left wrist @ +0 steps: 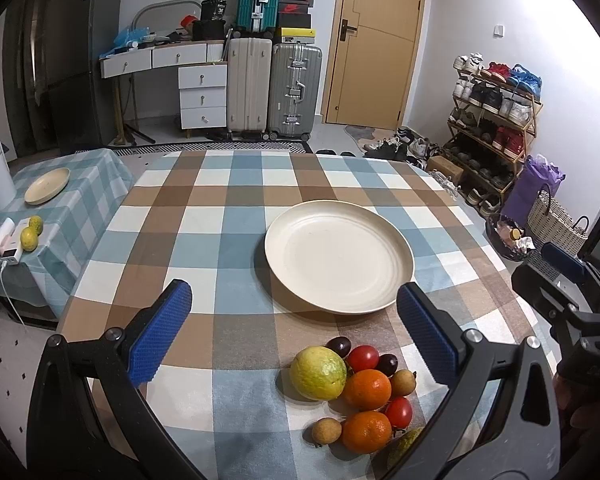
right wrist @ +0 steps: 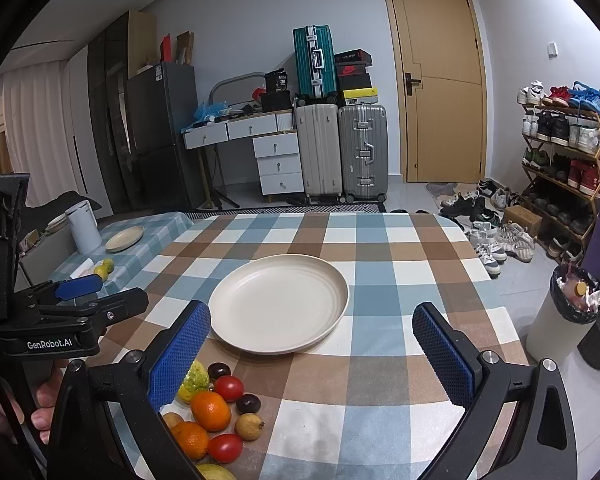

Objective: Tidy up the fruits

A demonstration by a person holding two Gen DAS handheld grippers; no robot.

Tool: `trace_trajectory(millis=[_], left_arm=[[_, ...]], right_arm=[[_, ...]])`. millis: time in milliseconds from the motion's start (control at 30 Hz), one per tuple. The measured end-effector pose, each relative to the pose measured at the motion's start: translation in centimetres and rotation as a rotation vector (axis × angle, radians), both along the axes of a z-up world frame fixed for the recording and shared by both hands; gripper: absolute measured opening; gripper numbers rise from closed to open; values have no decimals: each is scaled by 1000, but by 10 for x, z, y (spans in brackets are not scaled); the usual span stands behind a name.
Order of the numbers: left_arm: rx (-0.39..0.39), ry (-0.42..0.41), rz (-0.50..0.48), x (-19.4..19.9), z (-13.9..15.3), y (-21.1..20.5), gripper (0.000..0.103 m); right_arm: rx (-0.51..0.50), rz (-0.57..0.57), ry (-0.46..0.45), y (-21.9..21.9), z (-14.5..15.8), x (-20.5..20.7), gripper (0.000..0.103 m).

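Both claws released, holding nothing: left gripper (left wrist: pixel 296 320) spread wide above the cloth, right gripper (right wrist: pixel 312 344) likewise. Nearest, a fruit pile (left wrist: pixel 360 392) on the checked tablecloth (left wrist: pixel 204 216): guava (left wrist: pixel 318 373), two oranges (left wrist: pixel 367 388), tomatoes (left wrist: pixel 363 358), dark plums (left wrist: pixel 338 346), small brown longans (left wrist: pixel 327 430), all touching or just beside each other. Just beyond, a cream plate (left wrist: pixel 339 257), bare. Further left, on a side table (left wrist: pixel 88 184), a smaller plate (left wrist: pixel 47 185) and two green fruits (left wrist: pixel 32 232). Far back, suitcases (left wrist: pixel 274 92) and a door (left wrist: pixel 374 44).

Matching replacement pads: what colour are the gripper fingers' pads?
Blue, with a textured grid surface, on black fingers; clearest in the left wrist view.
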State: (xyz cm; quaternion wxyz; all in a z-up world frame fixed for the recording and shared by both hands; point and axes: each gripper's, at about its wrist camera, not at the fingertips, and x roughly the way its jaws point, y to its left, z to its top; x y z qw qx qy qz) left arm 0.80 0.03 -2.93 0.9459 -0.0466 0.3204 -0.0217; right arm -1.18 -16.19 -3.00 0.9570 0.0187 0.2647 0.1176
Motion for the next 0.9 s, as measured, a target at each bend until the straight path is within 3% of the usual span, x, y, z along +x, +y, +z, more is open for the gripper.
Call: trace_trajectory(millis=[900], left_arm=[[-26, 37, -28, 2, -15, -1, 102]], right_arm=[[9, -6, 10, -4, -5, 2, 103]])
